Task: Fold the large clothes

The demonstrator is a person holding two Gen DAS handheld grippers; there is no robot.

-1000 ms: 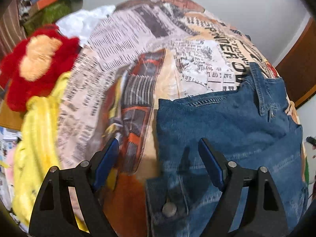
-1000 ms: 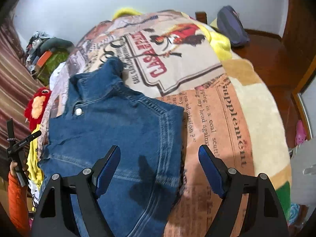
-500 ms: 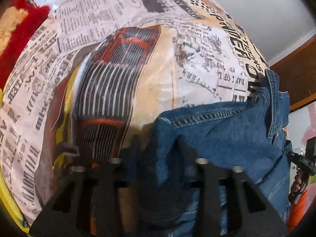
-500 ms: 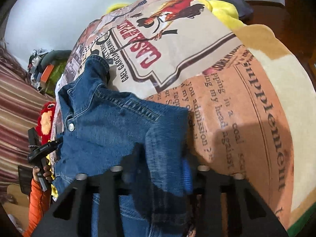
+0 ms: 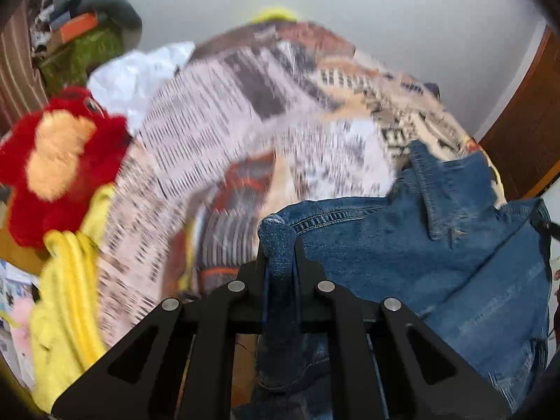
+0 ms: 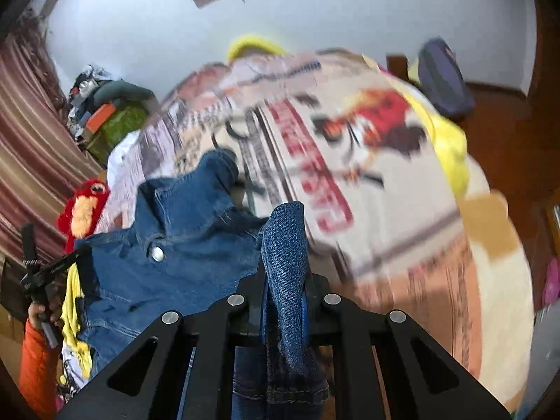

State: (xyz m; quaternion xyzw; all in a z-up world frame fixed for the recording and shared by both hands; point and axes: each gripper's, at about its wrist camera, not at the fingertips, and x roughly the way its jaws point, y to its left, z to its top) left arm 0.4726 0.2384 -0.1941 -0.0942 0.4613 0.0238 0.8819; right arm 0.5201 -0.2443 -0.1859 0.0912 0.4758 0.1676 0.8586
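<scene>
A blue denim jacket (image 5: 413, 245) lies on a bed covered by a newspaper-print blanket (image 5: 217, 147). My left gripper (image 5: 279, 248) is shut on a pinched fold at the jacket's left edge, and the cloth stands up between its black fingers. In the right wrist view the same denim jacket (image 6: 182, 241) spreads to the left, collar and a metal button showing. My right gripper (image 6: 284, 262) is shut on a bunched fold of its right edge, lifted off the blanket (image 6: 350, 161). Both views are blurred by motion.
A red plush toy (image 5: 59, 161) and a yellow cloth (image 5: 66, 301) lie at the bed's left side. A pile of clothes (image 5: 87, 38) sits at the back left. A hand in an orange sleeve (image 6: 35, 346) holds the other gripper. A dark bag (image 6: 442, 80) sits on the wooden floor.
Both grippers went from wide open over the jacket to shut on pinched denim folds. Both have since lifted their folds off the blanket, and the views have pulled back.
</scene>
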